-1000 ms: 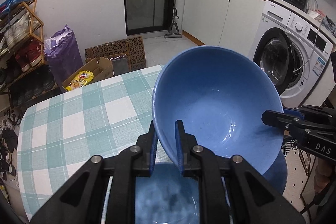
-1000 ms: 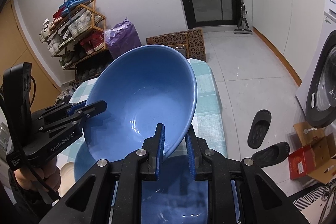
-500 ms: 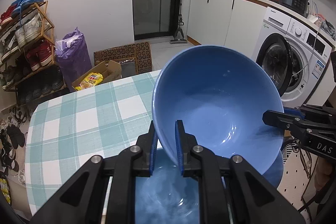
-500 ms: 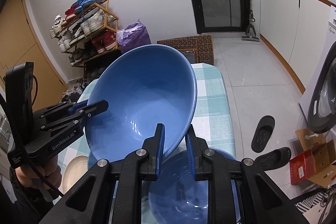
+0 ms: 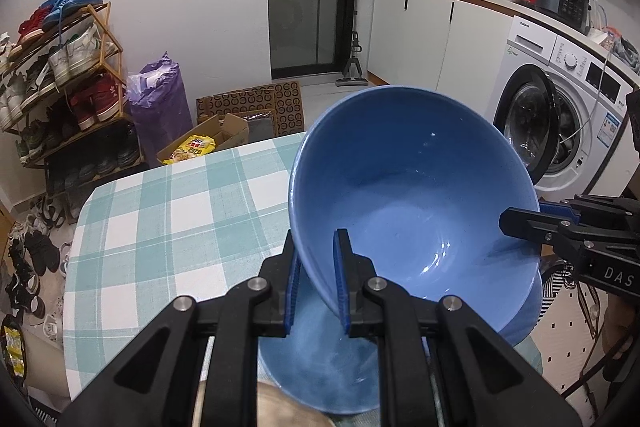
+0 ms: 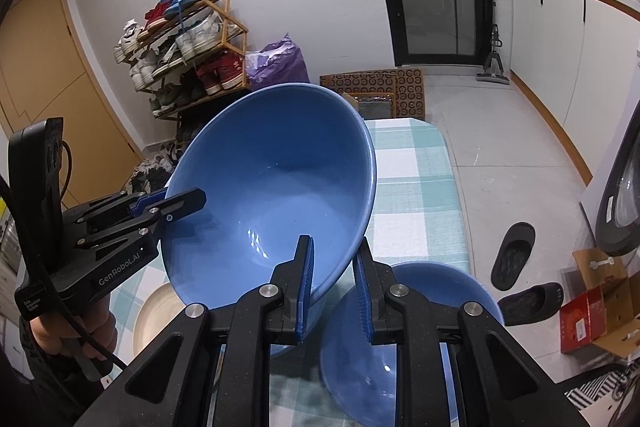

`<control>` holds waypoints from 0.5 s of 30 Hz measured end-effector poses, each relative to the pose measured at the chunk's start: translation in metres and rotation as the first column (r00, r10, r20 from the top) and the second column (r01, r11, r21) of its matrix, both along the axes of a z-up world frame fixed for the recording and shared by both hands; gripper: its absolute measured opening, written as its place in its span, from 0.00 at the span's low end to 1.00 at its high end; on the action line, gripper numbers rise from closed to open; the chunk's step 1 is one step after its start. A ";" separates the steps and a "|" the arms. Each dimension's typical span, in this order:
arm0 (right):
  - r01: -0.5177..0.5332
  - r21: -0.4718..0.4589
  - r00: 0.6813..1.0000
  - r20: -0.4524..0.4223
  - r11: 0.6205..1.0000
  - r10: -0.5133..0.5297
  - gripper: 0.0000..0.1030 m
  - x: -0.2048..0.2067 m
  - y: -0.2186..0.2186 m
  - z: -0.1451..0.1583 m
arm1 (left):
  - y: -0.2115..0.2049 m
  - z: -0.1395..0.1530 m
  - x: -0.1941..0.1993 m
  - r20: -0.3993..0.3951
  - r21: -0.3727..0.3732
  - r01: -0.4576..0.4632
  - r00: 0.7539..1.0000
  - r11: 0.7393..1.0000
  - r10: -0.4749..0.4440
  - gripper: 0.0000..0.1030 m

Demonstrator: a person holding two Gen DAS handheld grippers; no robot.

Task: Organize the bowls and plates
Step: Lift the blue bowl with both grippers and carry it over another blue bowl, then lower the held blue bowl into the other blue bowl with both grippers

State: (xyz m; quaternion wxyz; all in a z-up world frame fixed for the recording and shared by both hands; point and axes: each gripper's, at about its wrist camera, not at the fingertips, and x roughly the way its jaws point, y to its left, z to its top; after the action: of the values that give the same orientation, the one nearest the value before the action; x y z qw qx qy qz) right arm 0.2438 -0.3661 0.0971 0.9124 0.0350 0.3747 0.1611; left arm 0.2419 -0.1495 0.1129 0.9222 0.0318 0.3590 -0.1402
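Note:
A large blue bowl [image 5: 412,199] is held in the air, tilted, above the checked table. My left gripper [image 5: 316,287] is shut on its near rim. My right gripper [image 6: 332,291] is shut on the opposite rim of the same bowl [image 6: 276,203]; it shows at the right of the left wrist view [image 5: 520,227]. Below lies a second blue dish [image 5: 320,367], also in the right wrist view [image 6: 404,347]. A cream plate [image 6: 154,319] sits on the table at the left, partly hidden by the bowl.
The green-and-white checked tablecloth [image 5: 168,227] covers the table. A shoe rack [image 5: 60,79], purple bag [image 5: 160,107] and cardboard box [image 5: 204,143] stand beyond it. A washing machine [image 5: 560,115] is at the right. Slippers [image 6: 516,259] lie on the floor.
The bowl has risen with both grippers still shut on it. More of the table and the blue dish beneath has come into view.

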 end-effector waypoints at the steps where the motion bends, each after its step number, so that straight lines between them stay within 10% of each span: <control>1: -0.006 -0.001 1.000 -0.001 1.000 0.006 0.19 -0.003 0.003 -0.001 | 0.002 0.000 -0.002 -0.001 0.001 -0.004 1.000 1.000 0.004 0.13; 15: -0.045 0.001 0.998 -0.036 0.999 0.045 0.19 -0.013 0.033 -0.018 | 0.020 -0.013 -0.019 -0.016 0.006 -0.038 0.999 0.999 0.038 0.13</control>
State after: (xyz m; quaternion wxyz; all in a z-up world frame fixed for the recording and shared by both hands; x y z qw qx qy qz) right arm 0.2310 -0.3331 0.0787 0.9016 0.0296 0.3917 0.1812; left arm 0.2227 -0.1293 0.1000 0.9217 0.0265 0.3672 -0.1219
